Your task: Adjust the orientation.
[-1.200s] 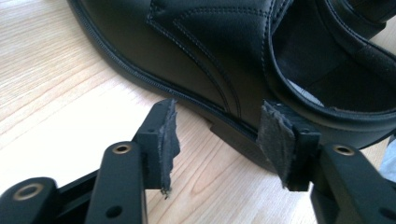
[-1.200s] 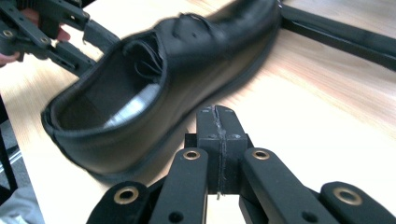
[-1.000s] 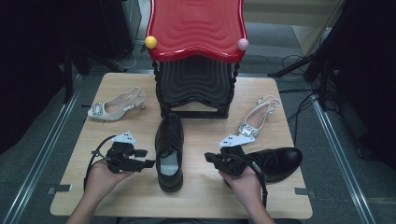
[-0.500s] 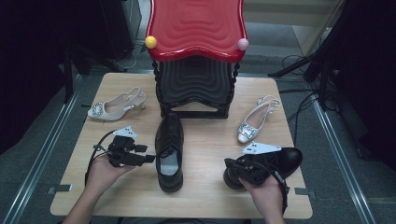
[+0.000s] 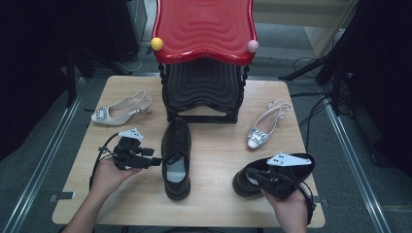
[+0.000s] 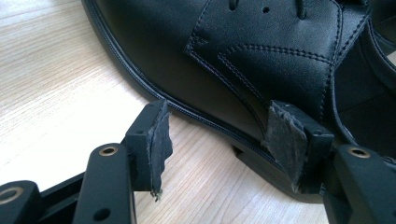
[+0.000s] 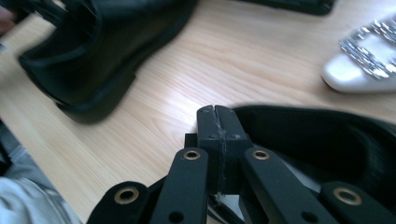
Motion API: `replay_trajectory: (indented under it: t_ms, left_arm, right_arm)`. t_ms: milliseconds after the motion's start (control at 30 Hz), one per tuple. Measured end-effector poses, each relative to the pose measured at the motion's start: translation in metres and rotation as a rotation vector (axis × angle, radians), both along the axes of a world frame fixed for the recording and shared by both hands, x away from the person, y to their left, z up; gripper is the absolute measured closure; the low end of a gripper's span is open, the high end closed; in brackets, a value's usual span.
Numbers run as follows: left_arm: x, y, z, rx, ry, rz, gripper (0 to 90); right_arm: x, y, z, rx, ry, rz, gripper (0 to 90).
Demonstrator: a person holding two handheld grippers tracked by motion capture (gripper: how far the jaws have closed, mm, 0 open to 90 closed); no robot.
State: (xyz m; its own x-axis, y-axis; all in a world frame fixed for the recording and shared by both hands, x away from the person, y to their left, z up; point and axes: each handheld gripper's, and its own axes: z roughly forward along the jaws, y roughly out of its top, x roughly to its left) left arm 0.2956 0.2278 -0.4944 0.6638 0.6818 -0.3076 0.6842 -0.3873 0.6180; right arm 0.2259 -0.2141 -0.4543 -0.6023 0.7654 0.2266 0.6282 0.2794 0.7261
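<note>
Shoes unsorted, red-topped black rack (image 5: pixel 204 58) holds none.
Left gripper (image 5: pixel 145 160) spread beside the black leather lace-up shoe (image 5: pixel 176 158) mid-table; right gripper (image 5: pixel 260 175), jaws pressed together, at the second black shoe (image 5: pixel 245 182). Two pale slingback heels (image 5: pixel 119 112) (image 5: pixel 265 127) lie untouched.

You see red stool (image 5: pixel 204 29) at table's (image 5: pixel 145 208) far edge, yellow ball (image 5: pixel 157 43) and pink ball (image 5: pixel 252 46) on its corners.
</note>
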Motion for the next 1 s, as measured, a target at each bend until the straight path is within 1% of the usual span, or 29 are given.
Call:
replay_trajectory:
  t_ms: [33,133,200,267,333,467,533,867,1000]
  left_arm:
    - [0.000,0.000,0.001,0.006,-0.010,0.000,40.0]
    - [0.000,0.000,0.001,0.002,-0.008,-0.002,40.0]
    - [0.000,0.000,0.001,0.003,-0.004,-0.001,40.0]
    - [0.000,0.000,0.001,0.007,-0.010,0.001,40.0]
    - [0.000,-0.001,0.001,0.008,-0.011,0.002,40.0]
    - [-0.001,0.000,0.000,0.005,-0.008,0.001,40.0]
    - [-0.001,0.000,0.000,0.009,-0.007,-0.001,40.0]
    - [-0.006,0.000,-0.002,0.016,-0.003,-0.004,39.8]
    - [-0.009,0.001,-0.002,0.014,-0.008,-0.002,39.8]
  right_arm:
    - [0.000,-0.002,-0.002,-0.018,0.009,-0.007,90.0]
    - [0.001,-0.006,-0.010,-0.022,0.050,-0.007,90.0]
    - [0.003,-0.004,-0.017,-0.032,0.085,0.000,90.0]
    - [0.006,-0.001,-0.021,-0.038,0.093,0.005,90.0]
    - [0.009,0.002,-0.022,-0.036,0.105,0.012,90.0]
    - [0.012,0.004,-0.026,-0.008,0.127,0.028,90.0]
    - [0.012,0.006,-0.027,0.003,0.128,0.041,90.0]
    - [0.014,0.026,-0.027,-0.004,0.113,0.104,90.0]
    - [0.015,0.033,-0.028,0.009,0.121,0.130,90.0]
